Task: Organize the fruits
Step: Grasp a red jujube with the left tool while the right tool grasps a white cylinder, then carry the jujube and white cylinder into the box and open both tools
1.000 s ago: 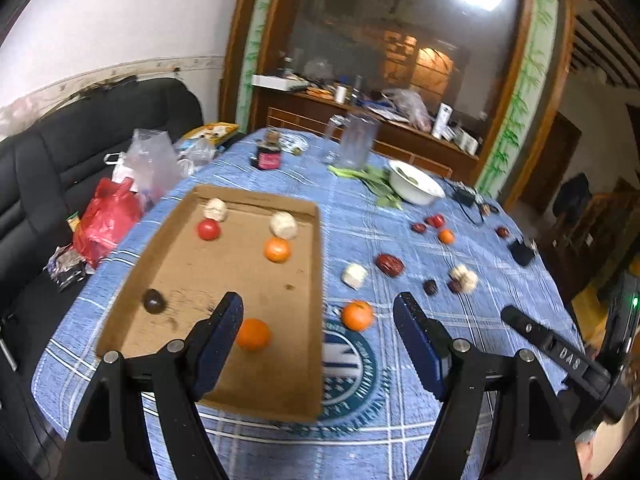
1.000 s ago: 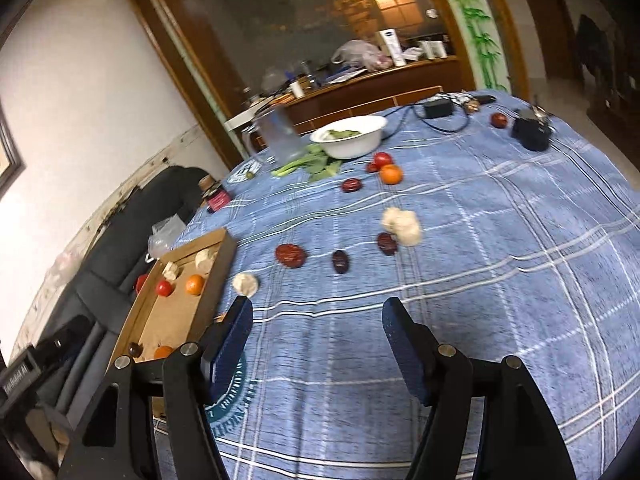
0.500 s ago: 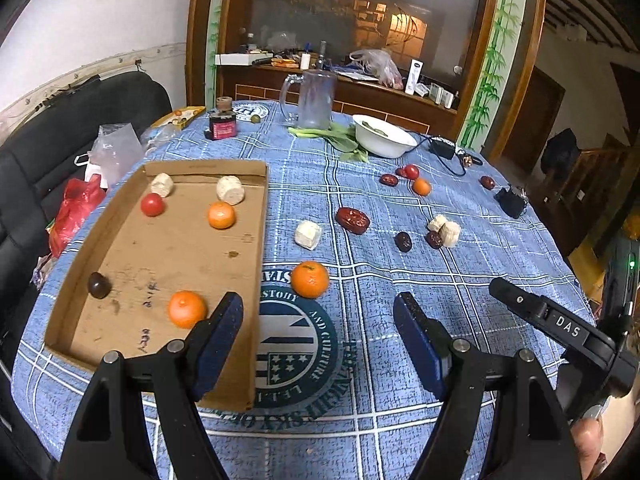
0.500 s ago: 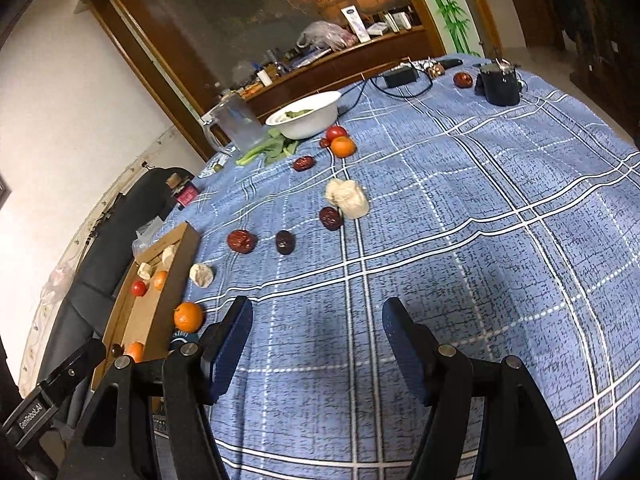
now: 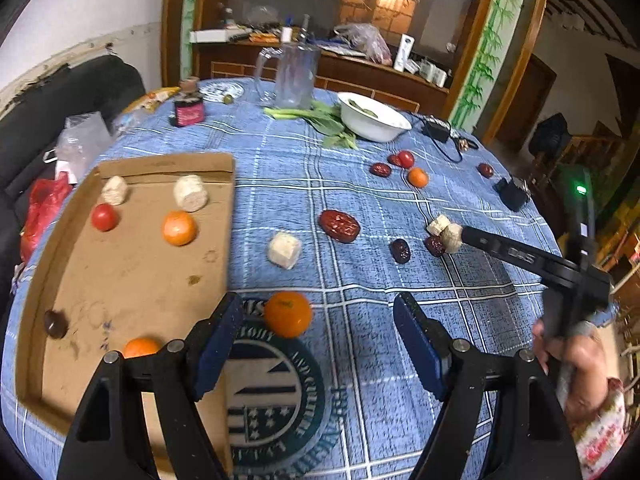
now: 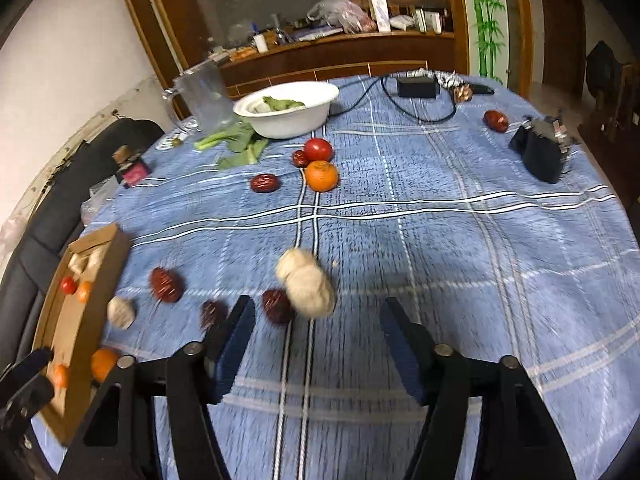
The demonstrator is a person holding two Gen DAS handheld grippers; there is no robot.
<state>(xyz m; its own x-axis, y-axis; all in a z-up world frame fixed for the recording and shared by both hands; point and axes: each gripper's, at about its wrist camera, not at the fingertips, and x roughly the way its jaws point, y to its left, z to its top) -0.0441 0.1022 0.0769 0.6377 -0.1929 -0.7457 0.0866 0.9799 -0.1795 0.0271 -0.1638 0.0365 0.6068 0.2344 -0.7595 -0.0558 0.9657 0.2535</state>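
One orange (image 5: 287, 314) sits between the open left tongs (image 5: 320, 338), nearer the left finger.

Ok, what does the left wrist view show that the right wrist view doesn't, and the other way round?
Left wrist only: the dark fruit in the cardboard tray, and the right gripper's body reaching in.

Right wrist only: the two pale chunks just ahead of its open fingers.

Both: the loose orange beside the tray, the white bowl, the tomato.
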